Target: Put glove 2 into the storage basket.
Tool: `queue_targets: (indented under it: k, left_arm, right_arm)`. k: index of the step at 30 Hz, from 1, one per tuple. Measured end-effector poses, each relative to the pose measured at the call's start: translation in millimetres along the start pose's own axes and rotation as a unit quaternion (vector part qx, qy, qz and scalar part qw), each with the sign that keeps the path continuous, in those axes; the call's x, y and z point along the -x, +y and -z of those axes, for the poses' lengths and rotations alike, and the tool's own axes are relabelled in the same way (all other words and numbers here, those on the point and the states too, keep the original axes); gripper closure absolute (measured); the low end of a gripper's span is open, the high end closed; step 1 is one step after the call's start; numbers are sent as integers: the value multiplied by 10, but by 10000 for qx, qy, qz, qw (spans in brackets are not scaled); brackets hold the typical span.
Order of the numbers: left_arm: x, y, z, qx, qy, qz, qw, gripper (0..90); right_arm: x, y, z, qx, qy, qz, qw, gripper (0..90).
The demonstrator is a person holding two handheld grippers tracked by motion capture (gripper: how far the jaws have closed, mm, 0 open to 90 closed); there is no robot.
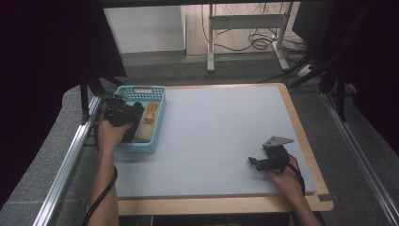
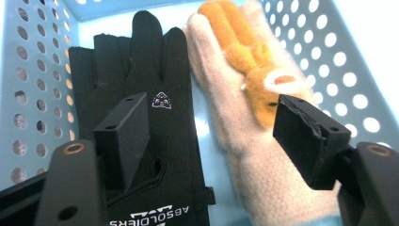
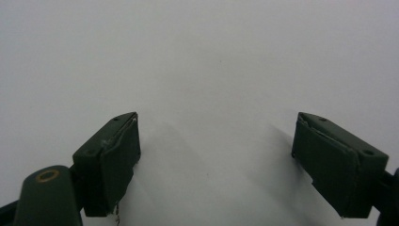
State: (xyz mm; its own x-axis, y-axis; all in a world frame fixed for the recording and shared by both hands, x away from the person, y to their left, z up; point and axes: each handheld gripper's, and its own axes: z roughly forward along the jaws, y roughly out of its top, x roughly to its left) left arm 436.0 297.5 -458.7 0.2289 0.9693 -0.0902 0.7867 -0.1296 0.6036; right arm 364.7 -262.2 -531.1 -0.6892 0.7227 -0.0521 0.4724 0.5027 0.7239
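A black glove (image 2: 155, 94) with white lettering lies flat in a light blue perforated basket (image 2: 28, 84), beside a cream glove (image 2: 230, 122) with orange fingers. My left gripper (image 2: 211, 125) hovers just above both gloves, jaws apart and nothing pinched between them. In the high view that left gripper (image 1: 123, 113) hangs over the basket (image 1: 160, 123) at the table's left, next to the cream glove (image 1: 148, 120). My right gripper (image 1: 262, 161) rests low over the grey mat near the front right. Its jaws (image 3: 214, 155) stand wide over bare mat.
The grey mat (image 1: 221, 132) covers most of a wooden table (image 1: 301, 127). A metal rail (image 1: 70, 155) runs along the left side. Behind the table stand a white frame's legs (image 1: 211, 42) and loose cables on the floor.
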Motion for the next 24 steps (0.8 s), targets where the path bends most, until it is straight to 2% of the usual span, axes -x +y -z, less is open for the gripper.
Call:
queue_targets:
  k: [12, 18, 24]
  left_arm:
    - [-21, -126, 140, 388, -211, -9, 9990, 156]
    - [39, -170, 219, 562, -336, -152, 9977, 113]
    - [111, -199, 290, 706, -418, -159, 9965, 58]
  right_arm:
    - [0, 0, 0, 0, 2, 0, 10000, 157]
    - [-1, 0, 0, -3, -2, -2, 10000, 156]
    - [0, 0, 0, -1, -1, 1, 10000, 156]
